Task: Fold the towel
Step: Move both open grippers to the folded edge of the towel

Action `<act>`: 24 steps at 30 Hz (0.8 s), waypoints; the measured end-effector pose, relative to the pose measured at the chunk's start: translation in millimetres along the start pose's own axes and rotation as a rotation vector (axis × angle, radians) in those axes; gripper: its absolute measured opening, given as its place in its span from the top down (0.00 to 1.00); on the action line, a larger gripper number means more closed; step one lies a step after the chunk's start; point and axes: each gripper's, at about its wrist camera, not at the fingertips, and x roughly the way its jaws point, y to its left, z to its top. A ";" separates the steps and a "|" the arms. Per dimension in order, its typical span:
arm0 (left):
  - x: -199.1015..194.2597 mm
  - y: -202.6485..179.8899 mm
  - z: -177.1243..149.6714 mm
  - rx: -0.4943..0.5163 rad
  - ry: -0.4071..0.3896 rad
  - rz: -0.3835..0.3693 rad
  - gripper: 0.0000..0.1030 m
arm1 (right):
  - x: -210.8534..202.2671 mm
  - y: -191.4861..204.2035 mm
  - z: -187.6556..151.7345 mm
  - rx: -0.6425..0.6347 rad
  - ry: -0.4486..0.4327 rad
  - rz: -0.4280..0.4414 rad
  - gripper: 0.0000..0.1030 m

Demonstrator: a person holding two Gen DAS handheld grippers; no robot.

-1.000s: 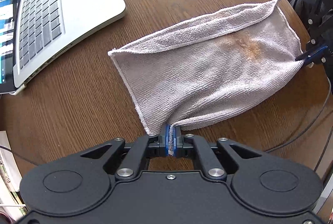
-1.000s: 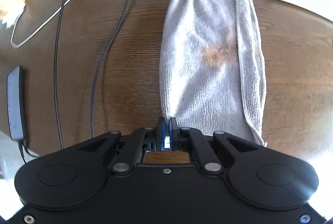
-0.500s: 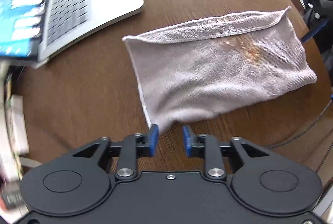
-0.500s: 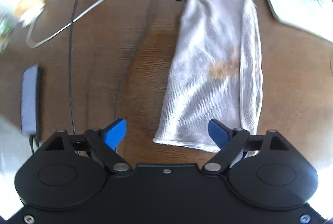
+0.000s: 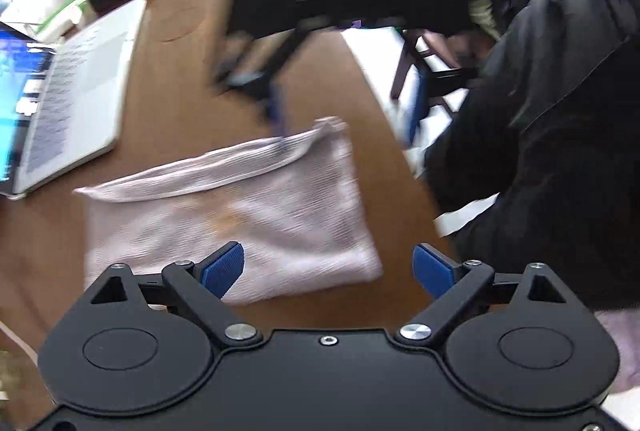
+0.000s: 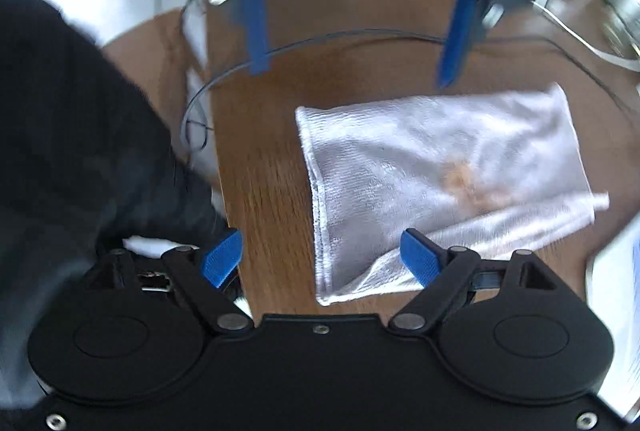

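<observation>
A pale grey towel [image 5: 224, 215] with an orange stain lies folded in half on the brown wooden table [image 5: 192, 87]; it also shows in the right wrist view [image 6: 432, 167]. My left gripper [image 5: 328, 269] is open and empty, above the towel's near edge. My right gripper [image 6: 320, 257] is open and empty, over the towel's near corner. In the left wrist view the right gripper [image 5: 264, 99] hovers blurred above the towel's far corner. In the right wrist view the left gripper [image 6: 356, 31] hangs open beyond the towel.
An open silver laptop [image 5: 68, 99] sits on the table left of the towel. Dark cables [image 6: 320, 43] loop on the table beyond it. A person in black clothing [image 5: 560, 135] and a wooden chair [image 5: 432, 63] stand at the table's right edge.
Both grippers have let go of the towel, opened wide and lifted away. Both have swung round, so the towel now lies crosswise. The towel rests flat on the table.
</observation>
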 end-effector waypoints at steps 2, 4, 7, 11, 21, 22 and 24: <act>10.1 -6.3 1.8 -0.044 -0.004 0.000 0.11 | 0.3 -5.4 4.8 -0.031 -0.007 0.028 0.14; 16.7 -8.5 3.7 -0.069 -0.002 0.016 0.11 | -0.2 -4.9 2.4 -0.054 -0.010 0.058 0.14; 21.8 -7.7 5.2 -0.102 0.006 0.037 0.12 | 8.9 -6.1 0.1 -0.088 -0.009 0.085 0.14; 28.5 -5.1 4.1 -0.112 0.044 0.049 0.11 | 20.6 -6.8 -2.2 -0.104 0.007 0.099 0.14; 51.5 -0.6 -2.0 -0.126 0.139 0.023 0.11 | 37.1 0.4 -18.6 -0.095 0.032 0.104 0.14; 52.8 -0.5 -2.7 -0.126 0.149 0.020 0.11 | 36.6 0.7 -19.4 -0.088 0.031 0.105 0.14; 54.8 -0.6 -4.2 -0.125 0.163 0.018 0.11 | 36.3 1.1 -20.9 -0.077 0.035 0.104 0.14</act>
